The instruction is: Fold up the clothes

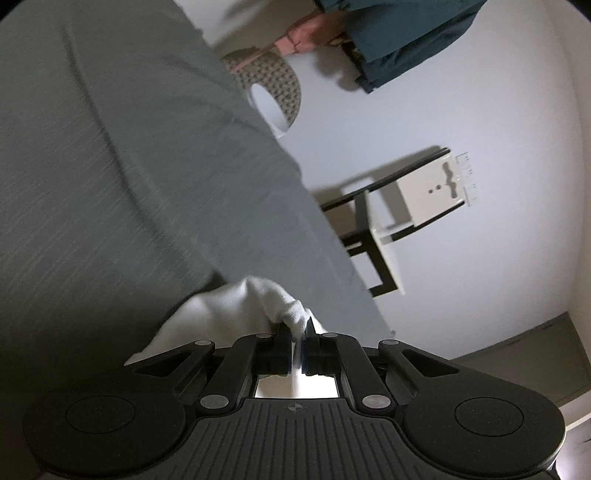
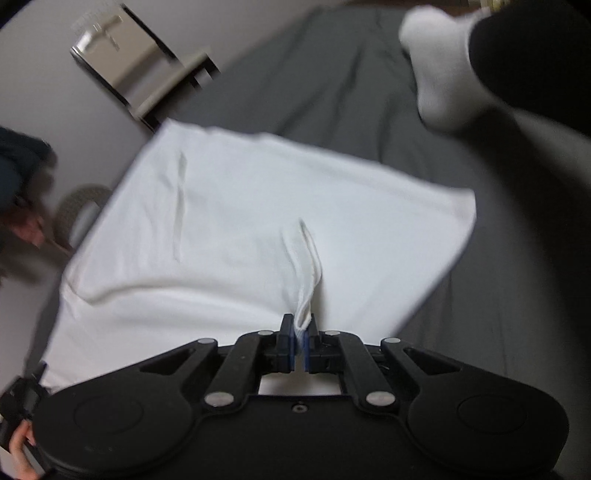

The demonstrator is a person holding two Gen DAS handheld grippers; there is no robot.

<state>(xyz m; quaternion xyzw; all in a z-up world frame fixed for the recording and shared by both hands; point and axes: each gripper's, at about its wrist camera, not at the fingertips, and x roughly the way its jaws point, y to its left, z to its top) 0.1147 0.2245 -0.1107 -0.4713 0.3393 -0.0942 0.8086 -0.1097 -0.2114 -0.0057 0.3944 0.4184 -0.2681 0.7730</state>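
A white garment (image 2: 258, 206) lies spread on the grey bed sheet (image 2: 332, 81). In the right wrist view my right gripper (image 2: 303, 326) is shut on a raised fold of its near edge. In the left wrist view my left gripper (image 1: 297, 330) is shut on a bunched corner of the white garment (image 1: 236, 310), held over the grey bed sheet (image 1: 110, 166). At the top right of the right wrist view, a blurred dark shape (image 2: 524, 55) holds a white bunch of cloth (image 2: 436, 74); it looks like my left gripper.
The bed edge runs diagonally, with pale floor (image 1: 443, 129) beside it. On the floor are a dotted slipper (image 1: 269, 81), a person's foot (image 1: 317, 29) with a blue trouser leg, and a white and black stool (image 1: 406, 206). A hand (image 2: 18, 450) shows bottom left.
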